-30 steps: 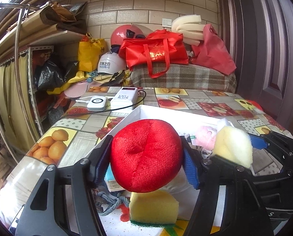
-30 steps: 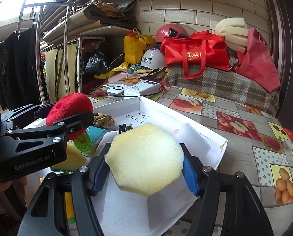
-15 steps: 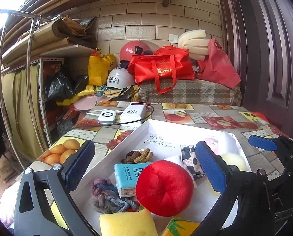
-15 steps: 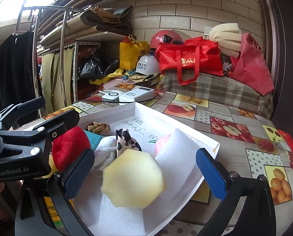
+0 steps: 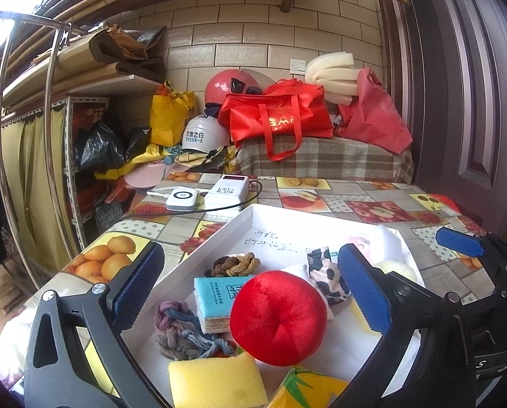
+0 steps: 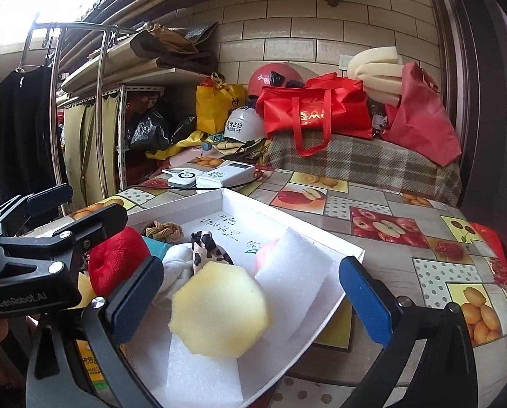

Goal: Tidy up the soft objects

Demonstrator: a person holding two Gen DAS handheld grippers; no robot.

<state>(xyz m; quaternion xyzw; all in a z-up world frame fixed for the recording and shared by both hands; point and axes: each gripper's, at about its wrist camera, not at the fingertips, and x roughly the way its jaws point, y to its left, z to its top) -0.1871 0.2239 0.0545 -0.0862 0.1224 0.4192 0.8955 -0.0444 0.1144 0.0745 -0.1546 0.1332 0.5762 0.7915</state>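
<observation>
Left gripper (image 5: 250, 287) and right gripper (image 6: 250, 294): jaws have just been opening, now wide, nothing clamped. Red plush (image 5: 278, 317) and yellow sponge (image 6: 219, 310) lie loose in the white tray (image 6: 250, 204). Judgement: withdraw straight back, pads clear of both. Tray also holds foam block (image 6: 292, 268) behind the sponge, tissue pack (image 5: 216, 294), braided cords

Two white power banks (image 5: 206, 193) lie on the fruit-print tablecloth (image 5: 372, 200); behind, a red bag (image 5: 280, 115) (helmets beside it) tops a plaid cover (image 5: 338, 159)
</observation>
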